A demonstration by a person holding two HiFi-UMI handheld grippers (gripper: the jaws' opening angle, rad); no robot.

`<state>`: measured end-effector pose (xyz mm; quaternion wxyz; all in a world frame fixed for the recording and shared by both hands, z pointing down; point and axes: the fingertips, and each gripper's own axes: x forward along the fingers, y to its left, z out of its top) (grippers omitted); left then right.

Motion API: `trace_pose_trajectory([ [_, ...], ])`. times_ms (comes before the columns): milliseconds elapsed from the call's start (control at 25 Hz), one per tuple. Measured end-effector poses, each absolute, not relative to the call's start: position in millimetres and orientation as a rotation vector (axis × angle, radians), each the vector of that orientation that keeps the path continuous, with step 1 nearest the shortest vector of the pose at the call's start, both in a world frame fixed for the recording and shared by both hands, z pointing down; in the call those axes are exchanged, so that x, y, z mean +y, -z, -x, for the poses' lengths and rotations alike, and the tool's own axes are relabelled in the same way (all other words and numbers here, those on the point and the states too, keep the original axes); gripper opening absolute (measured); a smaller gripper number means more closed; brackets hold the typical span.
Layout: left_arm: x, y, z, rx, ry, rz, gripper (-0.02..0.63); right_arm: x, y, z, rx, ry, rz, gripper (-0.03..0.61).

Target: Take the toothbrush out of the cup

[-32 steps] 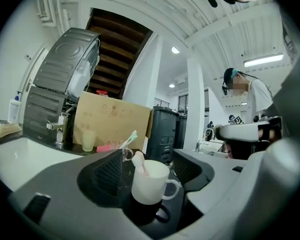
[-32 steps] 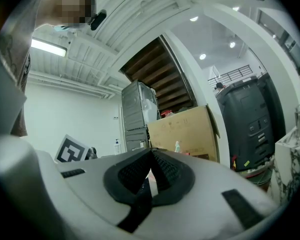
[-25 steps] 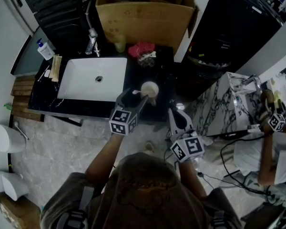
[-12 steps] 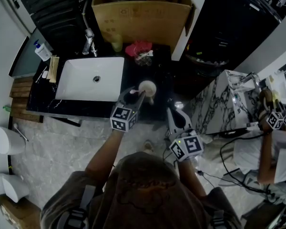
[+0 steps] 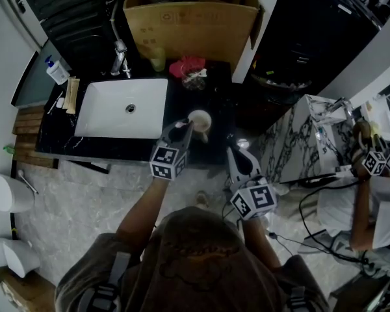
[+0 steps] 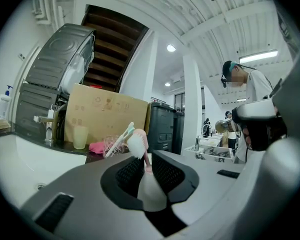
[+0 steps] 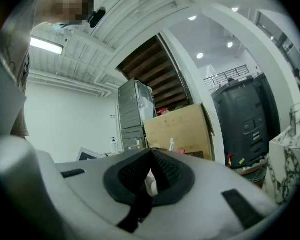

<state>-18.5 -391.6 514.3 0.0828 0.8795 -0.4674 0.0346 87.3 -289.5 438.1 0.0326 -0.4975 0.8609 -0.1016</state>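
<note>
Black ribbed fingers (image 6: pixel 129 170) on the left gripper (image 6: pixel 146 157) have just been closing. Right now they're pinching the pink neck of the toothbrush (image 6: pixel 137 145), with the white bristles poking up just past the tips.

In the head view the brush's other end is down in the cream cup (image 5: pixel 201 119), so it leans out over the rim toward that gripper. The cup sits on the black counter (image 5: pixel 221 109), close to the front edge and just right of the white sink (image 5: pixel 104 109).

The right gripper (image 7: pixel 151 156) has its 2 fingers pressed together at the tips. It hangs out past the counter's front edge, well apart from the cup.

Further out, a pink bundle (image 5: pixel 187 65) and a pale yellow tumbler (image 5: pixel 158 62) sit by the back edge, with a big cardboard box (image 5: pixel 190 23) behind them. There's a faucet (image 5: pixel 120 56) behind the sink and a pump bottle (image 5: pixel 54 69) near the back left corner. Another person (image 6: pixel 257 86) in a white shirt stands off to the right, beyond the counter's end.
</note>
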Motion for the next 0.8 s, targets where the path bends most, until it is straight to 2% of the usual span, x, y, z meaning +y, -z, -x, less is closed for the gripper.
trace_pose_trajectory([
  [800,-391,-508,10,-1.39,-0.083,-2.631,0.023,-284,-443,-88,2.662,0.323,1.526,0.0],
])
